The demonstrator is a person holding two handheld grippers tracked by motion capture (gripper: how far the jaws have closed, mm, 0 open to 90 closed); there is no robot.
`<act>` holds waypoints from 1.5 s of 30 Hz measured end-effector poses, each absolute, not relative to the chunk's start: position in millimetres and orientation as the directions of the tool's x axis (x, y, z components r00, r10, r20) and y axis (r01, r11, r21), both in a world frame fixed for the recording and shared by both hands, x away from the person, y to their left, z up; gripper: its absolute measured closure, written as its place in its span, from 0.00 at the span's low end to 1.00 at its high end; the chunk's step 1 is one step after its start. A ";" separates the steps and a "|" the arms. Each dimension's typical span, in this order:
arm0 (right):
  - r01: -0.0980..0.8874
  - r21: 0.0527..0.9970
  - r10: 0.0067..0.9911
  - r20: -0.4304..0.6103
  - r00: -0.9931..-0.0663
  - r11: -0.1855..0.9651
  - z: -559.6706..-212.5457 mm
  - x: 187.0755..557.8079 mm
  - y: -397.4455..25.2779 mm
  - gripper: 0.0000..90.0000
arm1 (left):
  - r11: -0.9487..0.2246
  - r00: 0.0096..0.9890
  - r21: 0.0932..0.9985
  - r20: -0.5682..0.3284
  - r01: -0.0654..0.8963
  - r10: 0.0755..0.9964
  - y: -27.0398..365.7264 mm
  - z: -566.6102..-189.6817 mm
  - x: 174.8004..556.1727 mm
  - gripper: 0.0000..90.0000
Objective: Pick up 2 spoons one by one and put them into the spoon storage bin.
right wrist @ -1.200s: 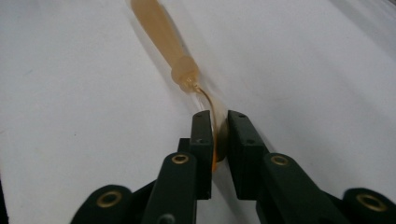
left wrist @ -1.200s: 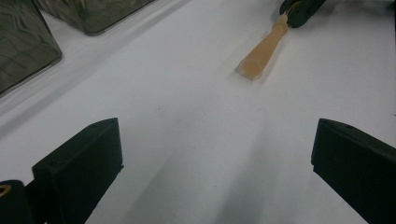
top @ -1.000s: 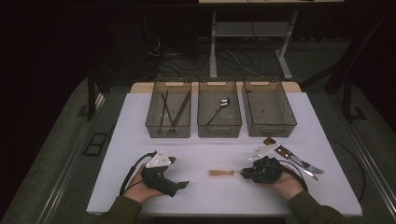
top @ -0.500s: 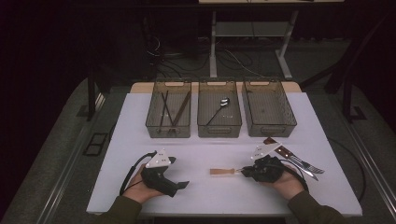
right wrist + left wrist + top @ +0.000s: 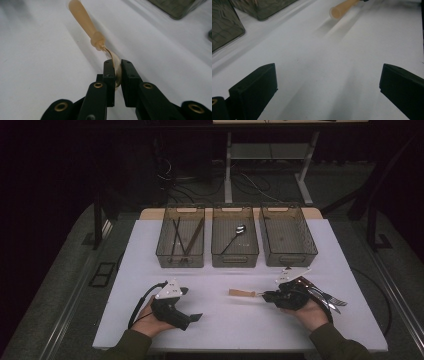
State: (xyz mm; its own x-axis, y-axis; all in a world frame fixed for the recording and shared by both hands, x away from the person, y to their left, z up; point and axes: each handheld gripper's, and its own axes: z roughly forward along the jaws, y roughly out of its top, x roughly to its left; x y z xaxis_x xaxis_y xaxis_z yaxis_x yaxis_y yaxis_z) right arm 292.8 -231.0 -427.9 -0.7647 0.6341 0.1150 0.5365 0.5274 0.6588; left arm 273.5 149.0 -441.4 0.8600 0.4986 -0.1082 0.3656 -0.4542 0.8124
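A utensil with a tan handle [image 5: 241,293] and a gold metal end is held just over the white table [image 5: 220,330], right of centre. My right gripper [image 5: 263,295] is shut on its metal end, and the handle sticks out to the left. In the right gripper view the jaws [image 5: 117,63] pinch the curved gold metal, with the tan handle [image 5: 83,18] pointing away. My left gripper [image 5: 194,317] rests at the front left in a hand, open and holding nothing. In the left gripper view its jaws [image 5: 327,92] stand wide apart, with the handle tip [image 5: 343,7] far ahead.
Three dark mesh bins stand in a row at the back. The left bin [image 5: 180,259] holds dark sticks, the middle bin [image 5: 235,257] a spoon [image 5: 234,236], and the right bin [image 5: 289,257] looks empty. Several pieces of cutlery [image 5: 327,296] lie by the right hand.
The utensil has risen a little in the high view, held by the right gripper. The left gripper has stayed where it was.
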 end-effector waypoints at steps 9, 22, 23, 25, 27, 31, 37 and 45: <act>0.558 0.681 0.674 0.128 -0.728 0.473 -419.7 298.3 -237.3 0.91 | -0.446 0.860 0.816 -0.115 0.368 0.497 151.0 -441.6 276.4 0.00; 0.558 0.728 0.723 0.124 -0.679 0.399 -401.2 314.0 -243.8 0.91 | -0.457 0.864 0.813 -0.108 0.362 0.493 150.0 -441.8 275.9 0.00; 0.556 0.734 0.728 0.123 -0.675 0.391 -399.6 315.6 -244.1 0.91 | -0.455 0.863 0.813 -0.111 0.364 0.493 149.7 -441.9 275.6 0.00; 0.557 0.737 0.735 0.123 -0.667 0.382 -397.2 318.1 -243.6 0.91 | -0.458 0.863 0.811 -0.108 0.364 0.493 149.2 -442.2 275.6 0.00; 0.557 0.739 0.739 0.123 -0.663 0.378 -395.2 320.4 -242.9 0.91 | -0.461 0.863 0.809 -0.106 0.364 0.494 149.1 -442.2 275.3 0.00; 0.552 0.752 0.751 0.116 -0.650 0.361 -388.5 326.5 -241.3 0.91 | -0.460 0.864 0.811 -0.103 0.360 0.494 149.3 -442.1 275.4 0.00; 0.545 0.774 0.765 0.125 -0.632 0.323 -382.0 334.6 -238.2 0.91 | -0.464 0.863 0.807 -0.106 0.364 0.494 149.1 -442.1 274.9 0.00; 0.540 0.787 0.780 0.126 -0.613 0.297 -377.2 344.3 -233.1 0.91 | -0.464 0.863 0.807 -0.105 0.364 0.495 149.1 -442.0 274.9 0.00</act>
